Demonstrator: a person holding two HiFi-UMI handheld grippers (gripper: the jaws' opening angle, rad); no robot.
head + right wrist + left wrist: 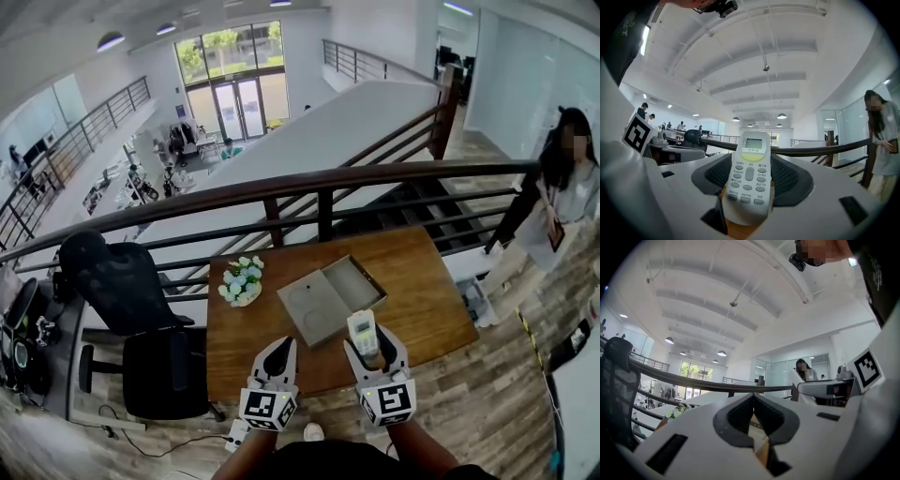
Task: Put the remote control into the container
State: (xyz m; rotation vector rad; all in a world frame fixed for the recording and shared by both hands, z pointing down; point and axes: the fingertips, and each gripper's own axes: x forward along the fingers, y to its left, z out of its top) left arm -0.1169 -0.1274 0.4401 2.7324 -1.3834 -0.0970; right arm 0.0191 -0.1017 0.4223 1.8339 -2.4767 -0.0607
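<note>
right gripper: ribbed dark pads pinching a white slab remote, upright between the jaws, small screen on top, rows of grey buttons below. left gripper: jaws pressed together, nothing between. beyond the tips: brown wooden table; shallow grey container, lid open; white flowers to the left; dark rail farthest.

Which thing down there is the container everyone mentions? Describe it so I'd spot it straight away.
Find the wooden table beside the dark railing. Near its middle lies a flat grey box, opened into two halves. It is the only grey, square-cornered thing there: left of it sits a small bunch of white flowers, and the white remote is in the right gripper.
</note>
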